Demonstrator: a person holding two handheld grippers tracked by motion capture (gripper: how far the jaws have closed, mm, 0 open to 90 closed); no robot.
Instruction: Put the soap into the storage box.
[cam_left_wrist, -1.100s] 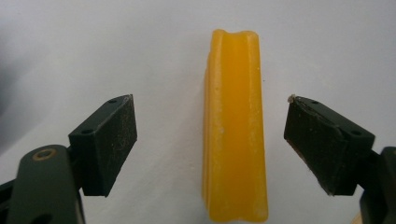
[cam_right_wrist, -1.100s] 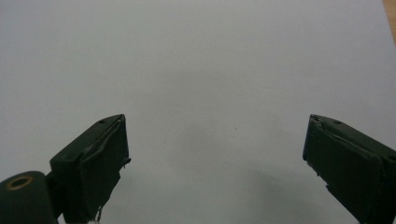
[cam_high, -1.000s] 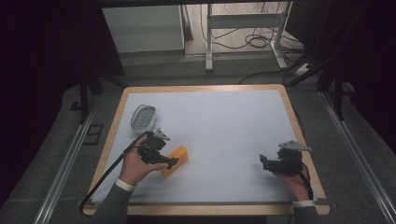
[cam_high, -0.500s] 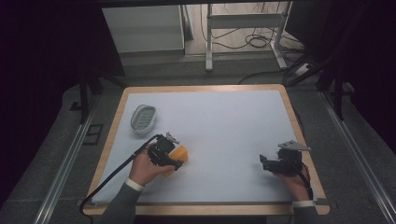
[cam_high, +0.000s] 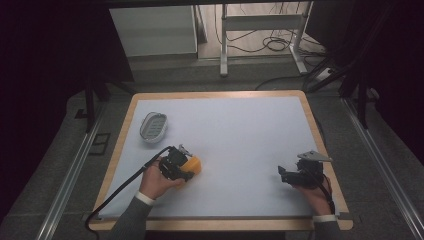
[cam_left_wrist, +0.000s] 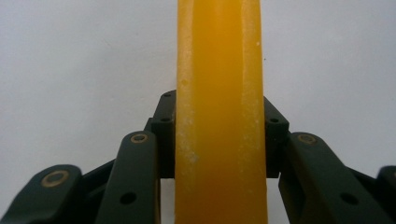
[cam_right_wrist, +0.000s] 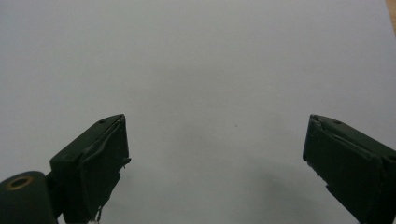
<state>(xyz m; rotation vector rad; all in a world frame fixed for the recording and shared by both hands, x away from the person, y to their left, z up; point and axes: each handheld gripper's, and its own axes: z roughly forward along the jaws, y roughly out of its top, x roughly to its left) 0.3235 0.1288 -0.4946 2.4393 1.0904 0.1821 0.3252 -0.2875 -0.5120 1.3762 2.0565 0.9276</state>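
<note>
An orange-yellow bar (cam_high: 194, 164) lies on the white table mat (cam_high: 240, 125) at the front left. My left gripper (cam_high: 181, 167) is shut on it, and its jaws have just been closing with the bar between them. In the left gripper view the bar (cam_left_wrist: 219, 70) stands on edge between the black pads (cam_left_wrist: 164, 116), which press both its sides, with my left gripper (cam_left_wrist: 219, 105) low over the mat. My right gripper (cam_high: 287, 176) rests at the front right, held by a hand. In its own view my right gripper (cam_right_wrist: 217, 135) is open, with bare mat between the jaws.
A white oval slotted dish (cam_high: 153, 126) sits on the mat behind the left gripper. A wooden rim (cam_high: 320, 145) frames the table. A black cable (cam_high: 120, 192) trails off the front left edge. Metal stand legs and cables lie on the floor beyond.
The left gripper slid right and down onto the bar and its jaws closed on it. The right gripper has kept still.
</note>
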